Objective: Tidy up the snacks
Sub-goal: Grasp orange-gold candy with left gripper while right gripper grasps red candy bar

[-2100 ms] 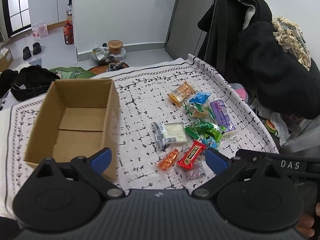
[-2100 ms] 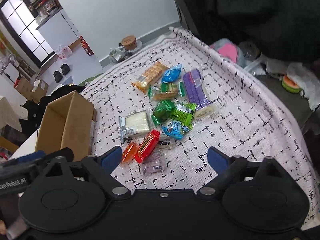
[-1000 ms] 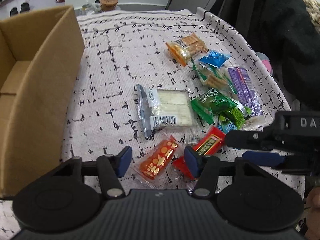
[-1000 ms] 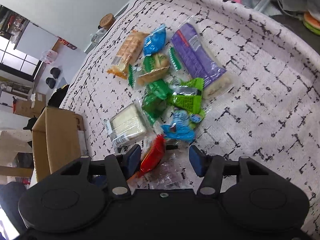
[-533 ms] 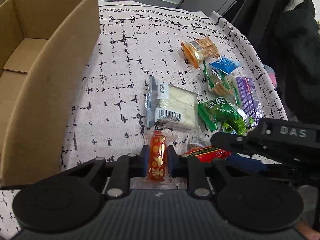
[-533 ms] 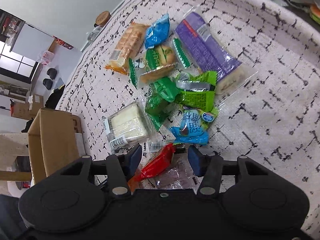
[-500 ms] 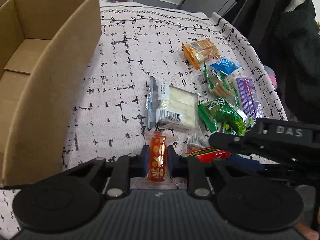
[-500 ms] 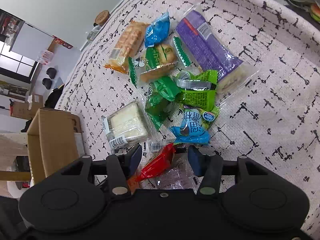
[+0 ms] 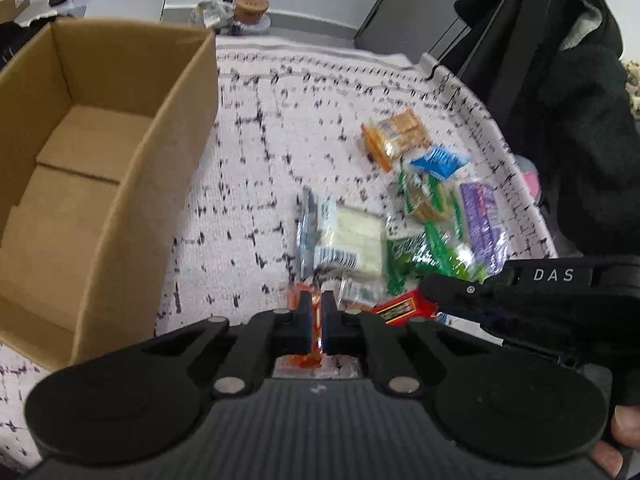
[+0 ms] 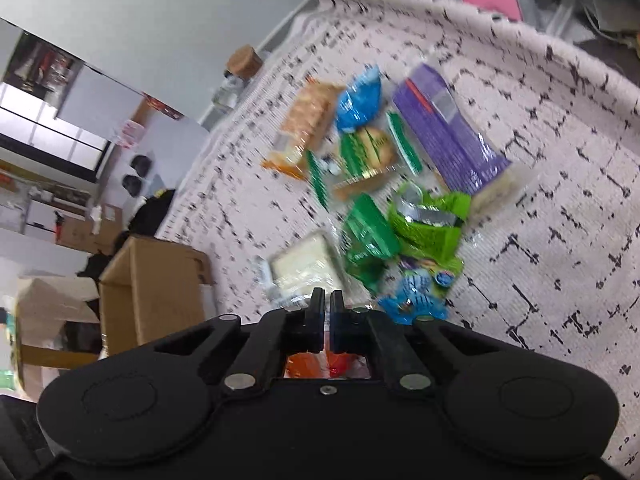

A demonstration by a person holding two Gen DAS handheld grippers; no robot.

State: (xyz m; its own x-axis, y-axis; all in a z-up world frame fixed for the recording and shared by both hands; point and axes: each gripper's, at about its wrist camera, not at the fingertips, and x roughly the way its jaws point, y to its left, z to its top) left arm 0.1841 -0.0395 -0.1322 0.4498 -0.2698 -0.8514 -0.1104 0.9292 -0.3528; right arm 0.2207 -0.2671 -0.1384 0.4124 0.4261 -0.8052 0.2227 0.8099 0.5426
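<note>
Pick-up step rn: left gripper (image 9: 316, 312) is pinched on the orange snack pack (image 9: 306, 360), right gripper (image 10: 327, 312) clamped on the red pack (image 10: 340, 360). Next imo: carry both to the cardboard box (image 9: 120, 184) off to the left, w/o dropping.

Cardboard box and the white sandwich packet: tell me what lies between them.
In the left wrist view, only bare patterned cloth lies between the cardboard box and the white sandwich packet; no snack sits in that stretch.

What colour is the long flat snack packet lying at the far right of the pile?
Purple. The long flat packet shows best in the right wrist view.
</note>
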